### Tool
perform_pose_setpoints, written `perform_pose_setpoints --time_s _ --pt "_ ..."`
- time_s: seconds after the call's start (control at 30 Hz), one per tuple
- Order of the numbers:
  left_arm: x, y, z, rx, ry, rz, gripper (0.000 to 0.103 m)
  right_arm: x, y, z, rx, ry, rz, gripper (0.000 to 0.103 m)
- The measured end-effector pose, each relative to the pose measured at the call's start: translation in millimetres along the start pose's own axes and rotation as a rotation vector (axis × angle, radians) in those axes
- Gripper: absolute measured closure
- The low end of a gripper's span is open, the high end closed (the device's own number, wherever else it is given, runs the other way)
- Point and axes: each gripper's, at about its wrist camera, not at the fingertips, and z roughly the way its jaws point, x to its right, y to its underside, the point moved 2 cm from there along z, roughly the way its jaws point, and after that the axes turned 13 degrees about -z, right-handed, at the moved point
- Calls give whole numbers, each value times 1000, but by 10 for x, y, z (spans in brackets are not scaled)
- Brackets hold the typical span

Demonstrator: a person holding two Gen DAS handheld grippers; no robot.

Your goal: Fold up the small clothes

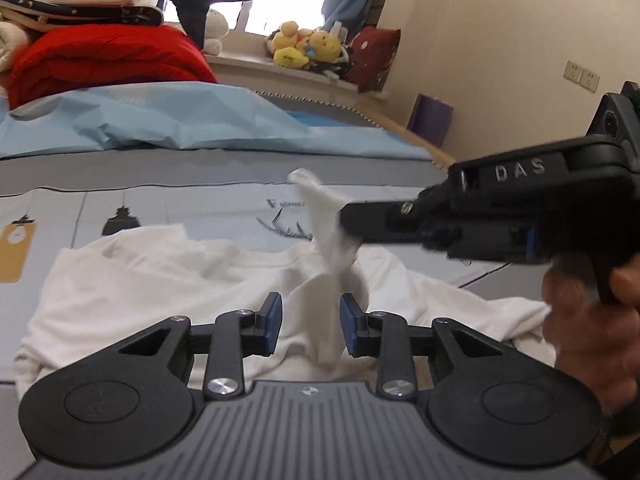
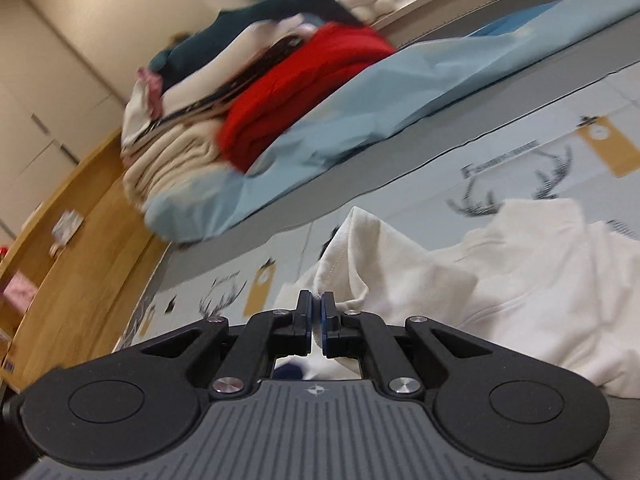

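A small white garment point(image 1: 140, 280) lies crumpled on the printed bed cover point(image 1: 200, 208). My left gripper point(image 1: 311, 322) is open just above it, with a raised strip of the cloth between its blue pads, not pinched. My right gripper point(image 1: 348, 216) comes in from the right, shut on a corner of the white garment, and lifts that corner off the bed. In the right wrist view my right gripper point(image 2: 316, 314) has its pads together on a fold of the white garment point(image 2: 500, 280), which spreads out to the right.
A light blue sheet point(image 1: 180, 120) lies bunched across the bed behind the garment. A stack of folded bedding with a red quilt point(image 1: 104, 56) stands at the back left. Plush toys point(image 1: 308, 46) sit on the window sill. A wooden bed frame point(image 2: 80, 248) edges the mattress.
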Motion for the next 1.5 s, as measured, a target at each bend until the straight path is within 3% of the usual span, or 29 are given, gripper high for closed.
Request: perform_pose_setpoints --time_s 0.1,0.13,0.2,0.23,0.4,0.6,0.73,0.9,1.07,1.17,1.27,1.37,1.43,1.5 --pt "-58 -40 81 7 12 0 71 -95 -26 95 -17 -32 -13 99" --pt "-96 -48 102 4 12 0 76 -119 -37 120 -20 -42 -16 99" --pt "-195 -87 121 3 19 -13 97 -179 -44 160 -24 -57 -22 99" --pt "-245 -101 114 3 13 -16 100 -205 -61 196 -27 -68 -24 99" --pt "-539 -251 19 30 -29 -58 100 -308 -78 362 -51 -85 -52 99" --pt "-913 -481 -135 38 -157 -79 100 -368 -91 449 -31 -30 -51 95" --pt "-1400 -667 -324 67 -315 -132 100 -319 -56 526 -24 78 -27 75" --pt "-2377 -925 -757 135 -582 -261 100 -213 50 663 -74 173 10 75" --pt "-3376 -971 -1496 248 -916 -472 100 -205 169 753 -139 241 -28 75" --pt "-3694 -975 -1914 334 -1121 -528 100 -162 231 833 -209 313 -47 75" --pt "-3905 -942 -2221 382 -1232 -620 100 -84 274 880 -261 395 -62 75" --pt "-4004 -928 -2376 400 -1389 -678 99 31 323 883 -297 449 -38 75" --pt "-3996 -899 -2412 362 -1387 -744 99 94 345 863 -311 475 -19 75" --pt "-3803 -969 -2322 367 -1297 -746 96 153 344 828 -311 500 -6 74"
